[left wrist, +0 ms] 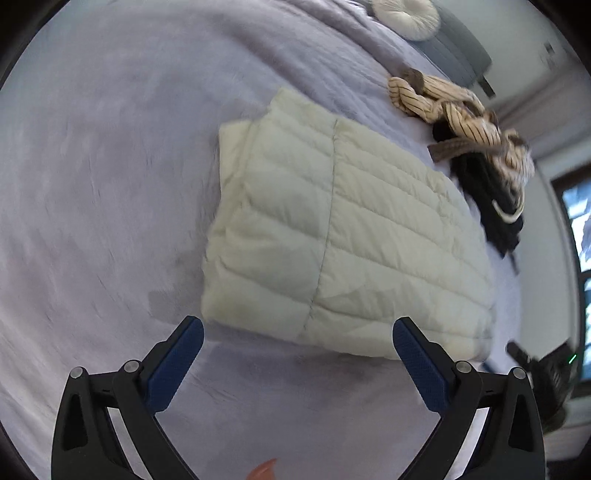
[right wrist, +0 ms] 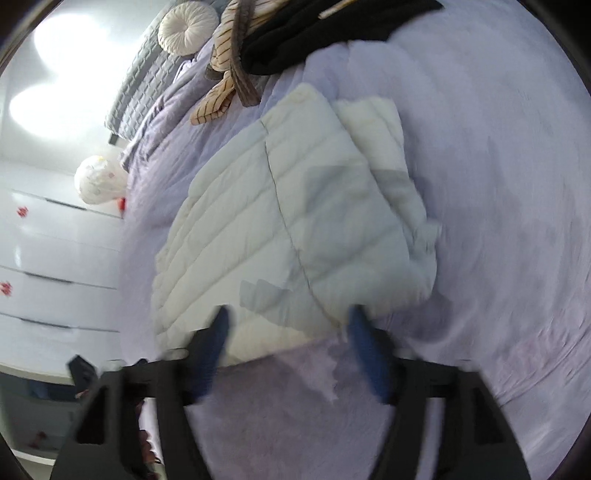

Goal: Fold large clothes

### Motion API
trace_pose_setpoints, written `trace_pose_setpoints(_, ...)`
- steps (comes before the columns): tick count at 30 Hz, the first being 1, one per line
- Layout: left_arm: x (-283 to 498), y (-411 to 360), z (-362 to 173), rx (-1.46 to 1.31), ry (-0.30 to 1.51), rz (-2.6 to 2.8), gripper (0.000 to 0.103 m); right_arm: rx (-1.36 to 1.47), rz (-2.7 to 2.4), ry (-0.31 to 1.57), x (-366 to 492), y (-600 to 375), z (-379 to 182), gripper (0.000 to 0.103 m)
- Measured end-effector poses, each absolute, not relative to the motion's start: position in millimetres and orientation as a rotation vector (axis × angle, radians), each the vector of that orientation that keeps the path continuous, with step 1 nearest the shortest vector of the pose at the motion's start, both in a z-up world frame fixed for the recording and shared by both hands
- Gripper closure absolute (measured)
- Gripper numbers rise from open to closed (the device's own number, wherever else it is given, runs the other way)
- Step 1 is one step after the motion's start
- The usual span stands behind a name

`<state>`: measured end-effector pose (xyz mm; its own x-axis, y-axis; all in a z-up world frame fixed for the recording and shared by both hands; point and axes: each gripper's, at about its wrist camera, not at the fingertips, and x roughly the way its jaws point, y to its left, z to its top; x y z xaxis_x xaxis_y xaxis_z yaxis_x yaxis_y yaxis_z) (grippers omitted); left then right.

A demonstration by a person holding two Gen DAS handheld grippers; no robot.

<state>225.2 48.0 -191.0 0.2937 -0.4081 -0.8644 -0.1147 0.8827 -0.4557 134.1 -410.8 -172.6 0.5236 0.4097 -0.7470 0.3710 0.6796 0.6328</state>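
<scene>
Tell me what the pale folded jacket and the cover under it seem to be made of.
The jacket looks like thin, smooth synthetic shell with puffy filling, perhaps down: stitched rows swell between seams and it has a slight sheen. The cover looks like soft, matte lilac plush or fleece: brushed streaks show, though blur leaves it uncertain.

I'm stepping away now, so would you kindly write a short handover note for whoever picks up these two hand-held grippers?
Left hand-held gripper: open, holding nothing, poised above the near edge of the jacket.
Right hand-held gripper: open, nothing between its jaws, over the same near edge.
Pale quilted jacket: lying folded into a compact block on the lilac bedspread.
Done: this jacket looks folded and released.
Left: the striped garment and the black garment are heaped unfolded beyond it, towards the round cushion.
</scene>
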Motion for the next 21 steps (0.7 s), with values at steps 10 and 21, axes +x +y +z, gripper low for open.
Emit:
trace_pose_setpoints(10,219,45,-240,-0.791,1.332,-0.258,0.001,1.116,0.073,1.022,127,-412,-220,0.001)
trace_pose_setpoints(21,253,54,-264,-0.915,1.233,-0.186,0.001,1.316,0.118,0.922,168,-412,-257,0.001)
